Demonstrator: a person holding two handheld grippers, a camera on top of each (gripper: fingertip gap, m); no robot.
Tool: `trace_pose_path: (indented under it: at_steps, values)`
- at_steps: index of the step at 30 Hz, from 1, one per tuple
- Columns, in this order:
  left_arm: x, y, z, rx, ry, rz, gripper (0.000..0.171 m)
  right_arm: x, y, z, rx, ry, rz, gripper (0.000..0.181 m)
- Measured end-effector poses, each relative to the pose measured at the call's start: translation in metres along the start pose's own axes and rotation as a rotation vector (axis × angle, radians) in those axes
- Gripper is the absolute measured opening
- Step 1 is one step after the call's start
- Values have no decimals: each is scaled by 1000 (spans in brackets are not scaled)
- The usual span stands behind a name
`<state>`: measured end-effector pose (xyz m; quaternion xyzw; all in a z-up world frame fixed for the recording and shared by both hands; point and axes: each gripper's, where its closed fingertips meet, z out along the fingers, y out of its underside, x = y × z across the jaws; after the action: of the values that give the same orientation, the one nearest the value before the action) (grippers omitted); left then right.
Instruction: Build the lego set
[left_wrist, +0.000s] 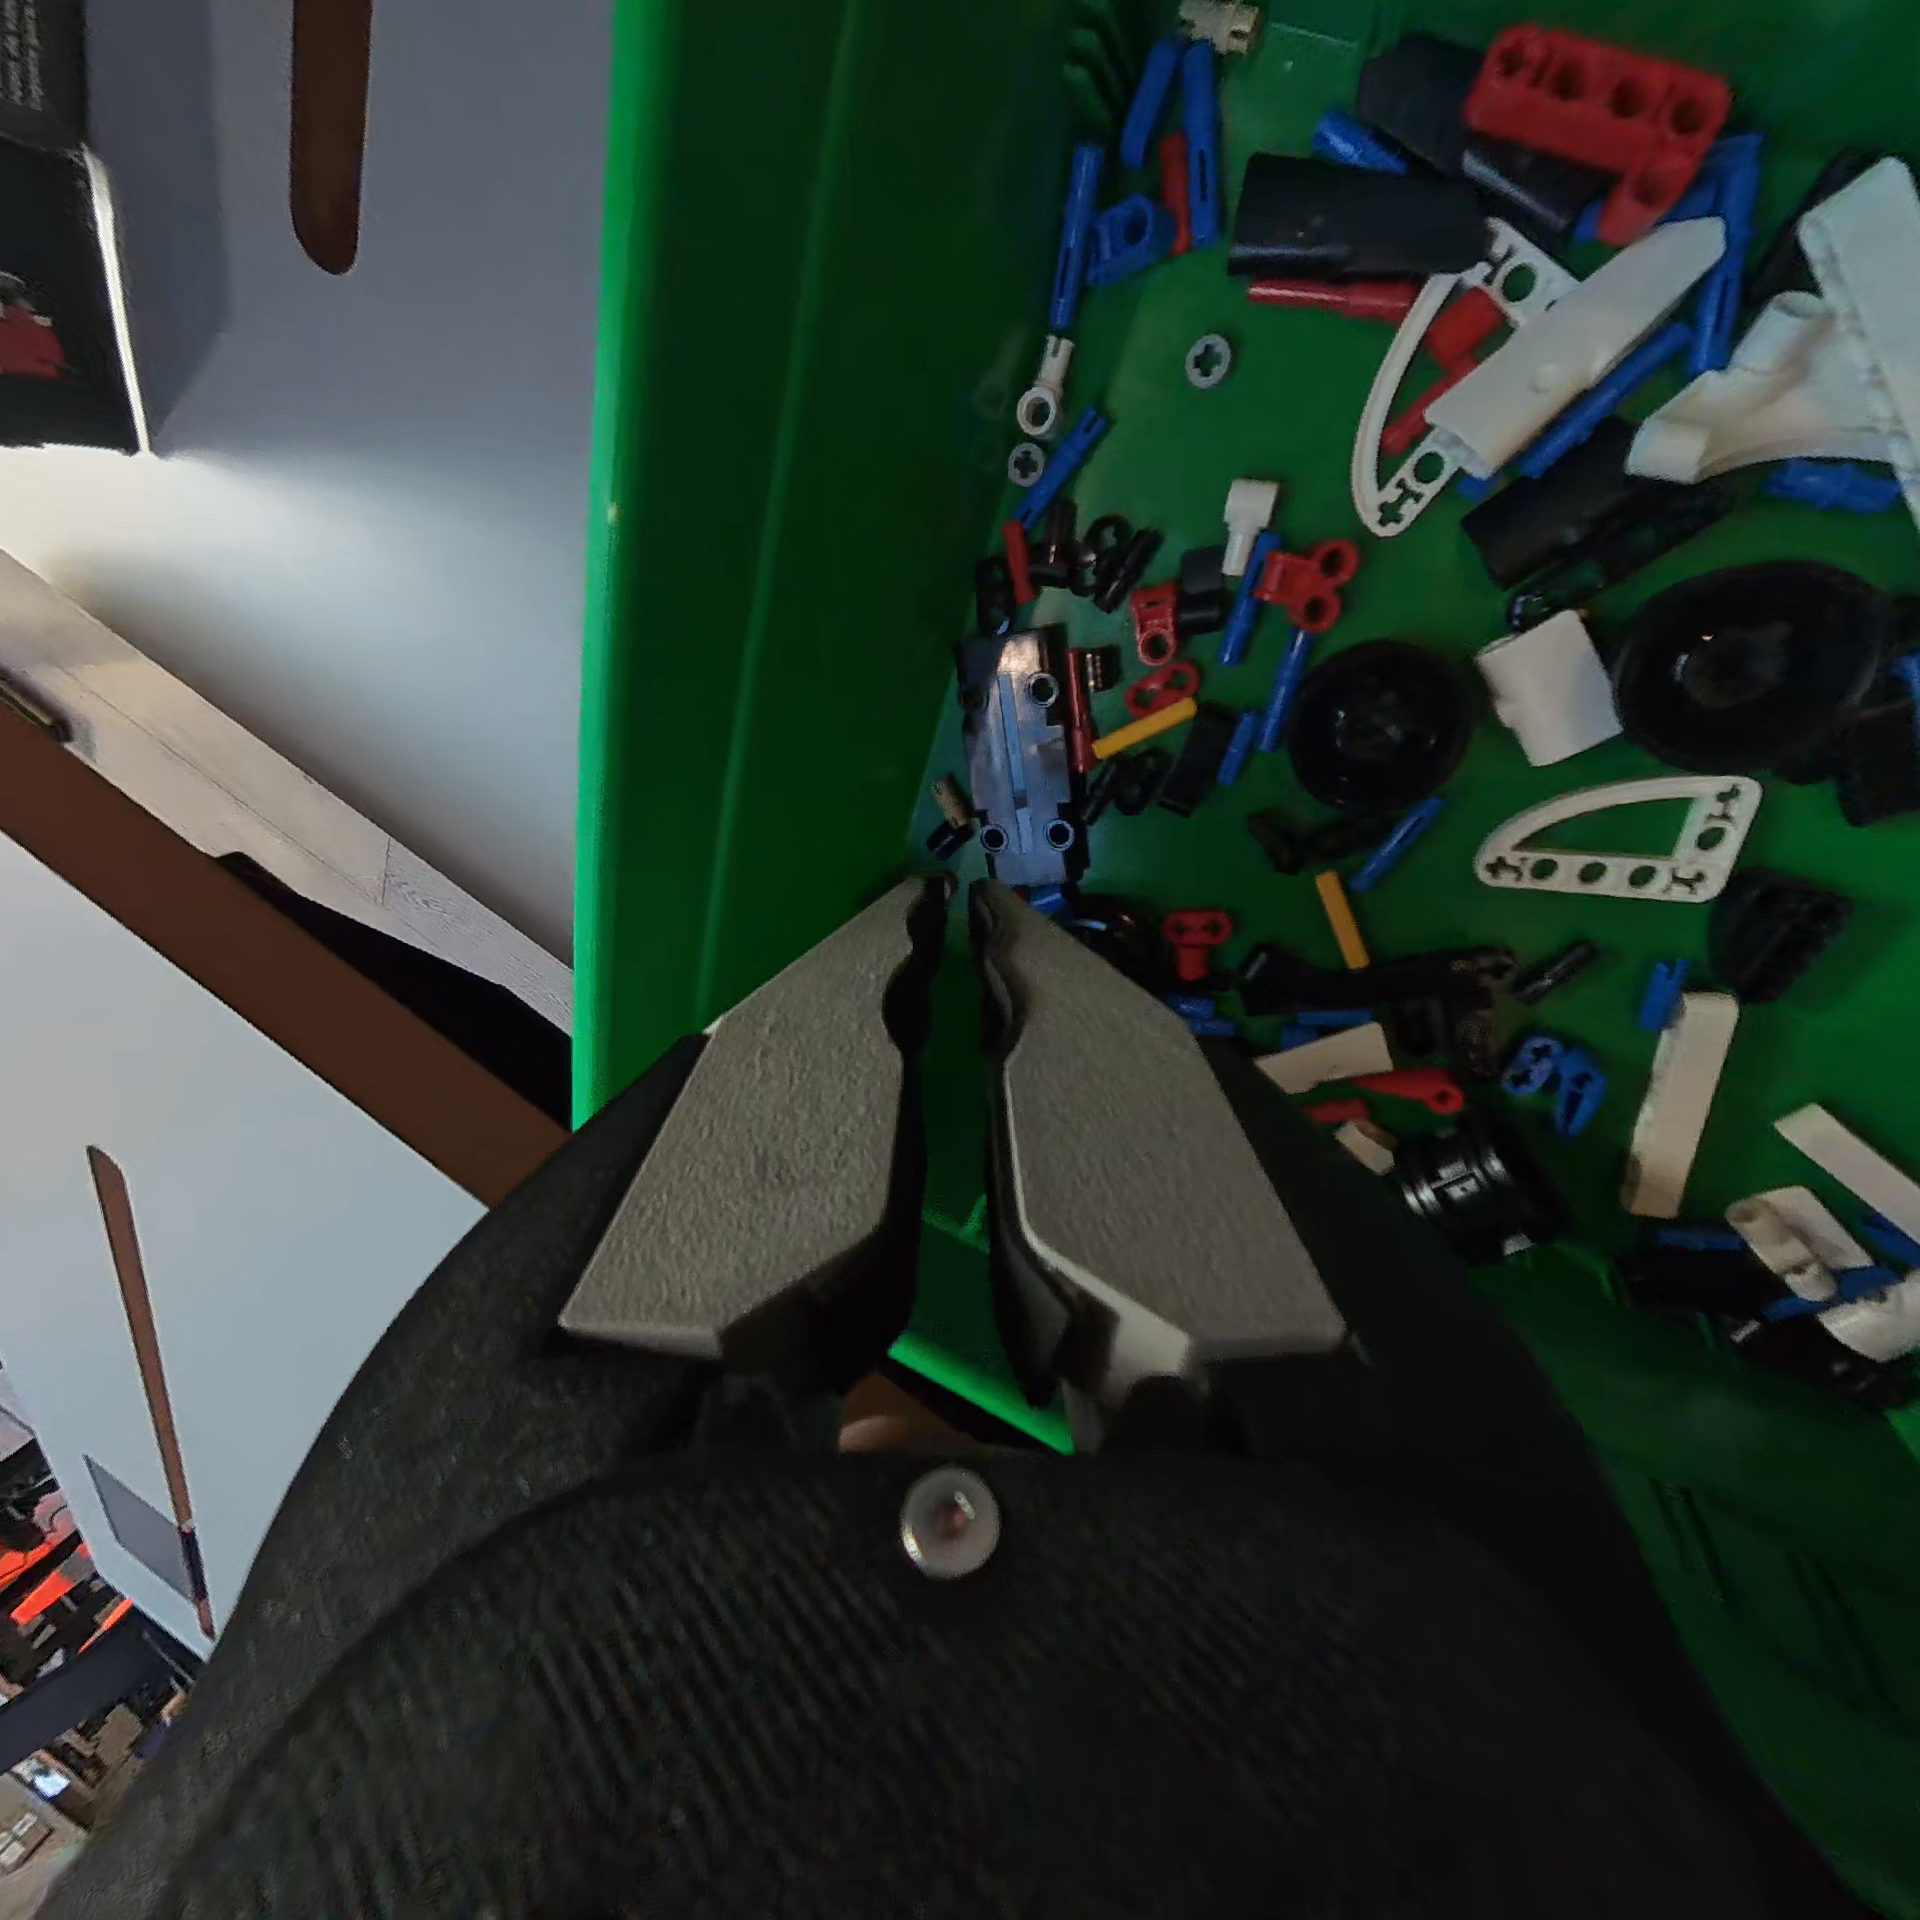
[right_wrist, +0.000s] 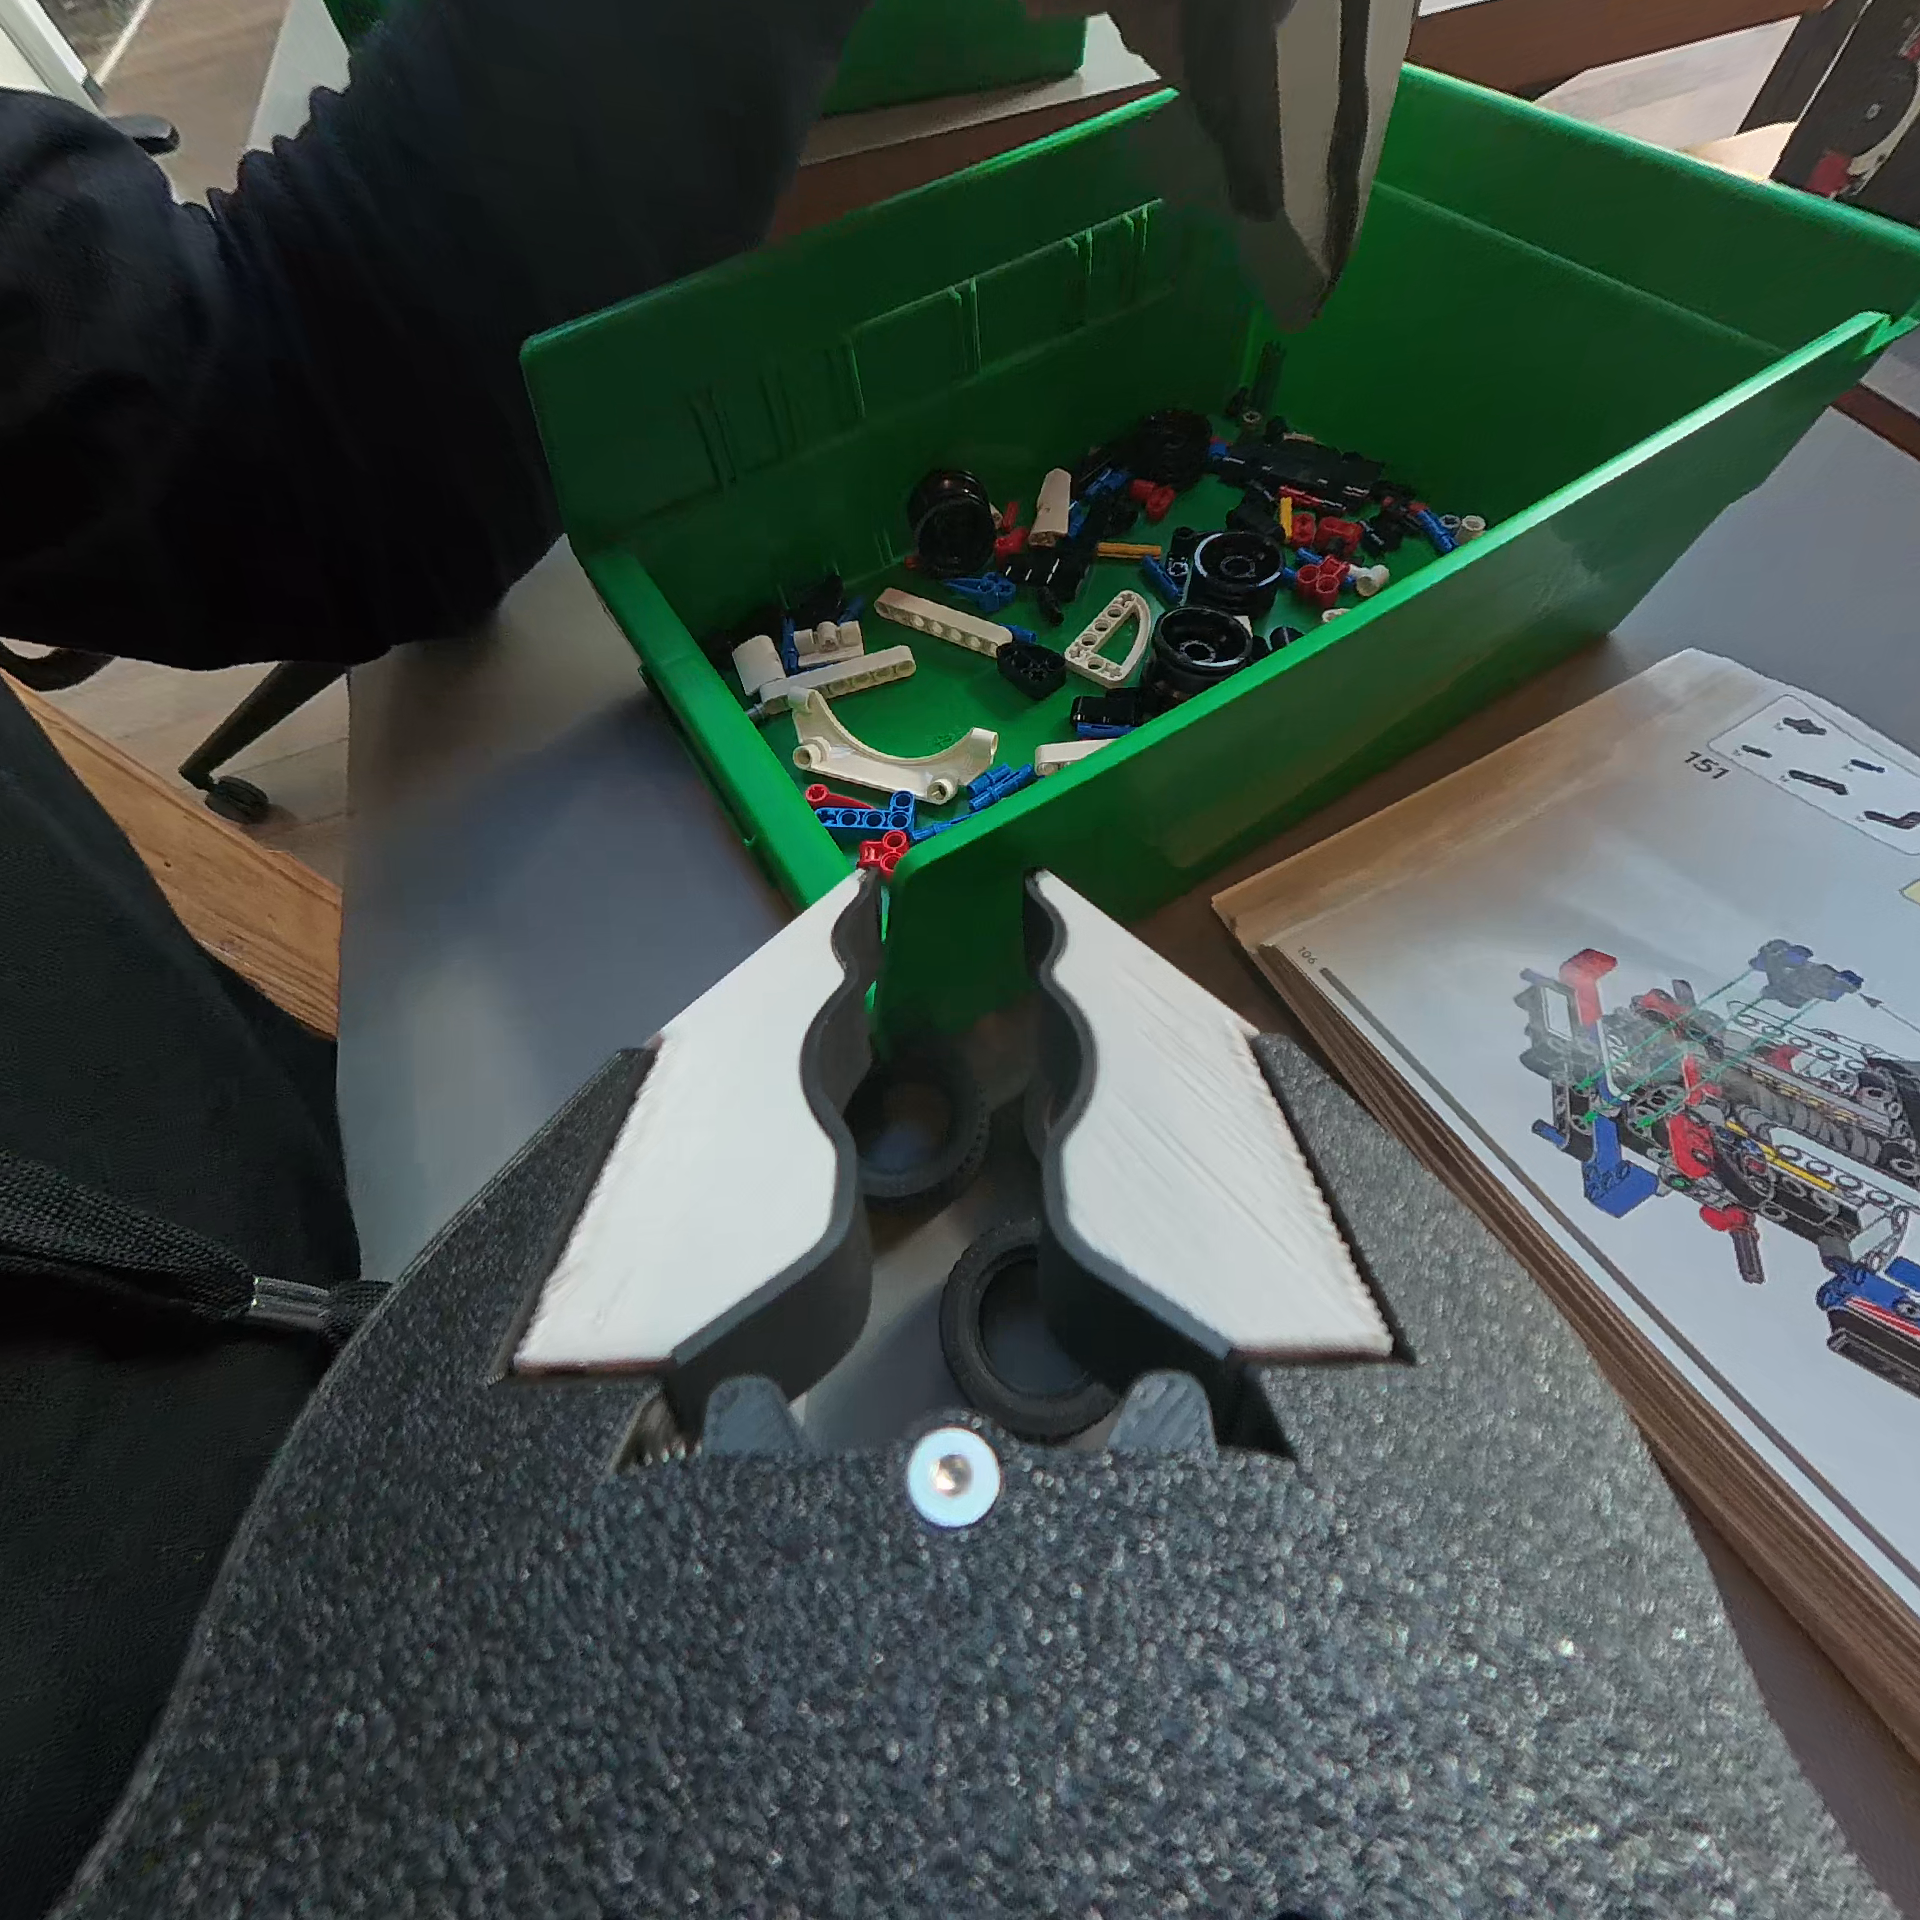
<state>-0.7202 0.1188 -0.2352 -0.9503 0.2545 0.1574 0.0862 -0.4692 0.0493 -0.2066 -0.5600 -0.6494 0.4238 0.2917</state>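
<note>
A green bin (left_wrist: 779, 520) holds several loose lego parts: blue pins, red connectors, white panels and black wheel hubs (left_wrist: 1382, 727). My left gripper (left_wrist: 958, 894) hangs inside the bin over its left wall side, just short of a dark flat block (left_wrist: 1023, 758). Its jaws are nearly together. In the right wrist view the left gripper (right_wrist: 1299, 312) is at the bin's (right_wrist: 1195, 831) far wall with a small black pin (right_wrist: 1270, 369) at its tips. My right gripper (right_wrist: 954, 883) is open and empty above the table, before the bin's near corner. Two black tyres (right_wrist: 914, 1132) lie under it.
An open instruction booklet (right_wrist: 1662, 1039) lies on the table right of the bin. A person's dark sleeve (right_wrist: 312, 364) reaches across the upper left. A dark box (left_wrist: 52, 260) stands beyond the bin's left wall. A chair caster (right_wrist: 239, 795) is on the floor. The grippers' ends are close to 25 cm from one another. Between my left fingertips and the dark flat block (left_wrist: 1023, 758) there is roughly 5 cm. It turns up in the right wrist view (right_wrist: 1303, 470) as well.
</note>
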Motion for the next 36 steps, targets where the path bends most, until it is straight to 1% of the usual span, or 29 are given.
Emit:
trace_pose_path:
  at_steps: [4, 7, 8, 10, 11, 13, 14, 15, 17, 20, 23, 26, 28, 31, 33, 34, 36]
  values:
    - [3, 2, 5, -34, -7, 21, 6, 1, -1, -2, 7, 5, 4, 26]
    - [13, 12, 9, -88, 49, 14, 9, 1, 0, -3, 9, 4, 9, 26]
    - [19, 19, 11, -124, 80, 16, 12, 1, 0, -3, 9, 3, 10, 26]
    - [34, 26, 13, -165, 147, 35, 29, 1, 0, -2, 8, 5, 10, 26]
    - [39, 27, 13, -173, 164, 43, 30, 2, 0, -2, 7, 6, 7, 26]
    - [48, 30, 17, -202, 210, 38, 25, 1, 0, -2, 8, 5, 7, 26]
    - [56, 34, 19, -227, 261, 34, 24, 2, 0, -2, 8, 5, 7, 26]
    - [53, 34, 21, -242, 247, 34, 18, 2, 0, -2, 7, 6, 7, 26]
    - [52, 35, 22, -255, 242, 49, 16, 2, 0, -2, 7, 9, 5, 26]
    - [53, 28, 18, -196, 251, 62, 14, 2, 0, -3, 9, 10, 9, 26]
    - [58, 24, 6, -135, 290, 81, 30, 2, 0, -3, 10, 10, 12, 26]
    - [59, 24, -2, -89, 276, 130, 29, 2, 0, -2, 8, 9, 9, 26]
    - [65, 24, -5, -74, 305, 175, 22, 2, 0, -1, 7, 8, 8, 26]
    - [78, 28, -5, -85, 352, 238, 20, 1, 0, -1, 8, 8, 8, 25]
    - [88, 33, -2, -131, 397, 257, 26, 1, 0, -1, 8, 9, 9, 25]
    - [90, 35, 1, -155, 396, 264, 27, 1, 0, -1, 8, 9, 8, 25]
    - [94, 35, 6, -184, 408, 269, 26, 2, 0, -2, 10, 12, 8, 25]
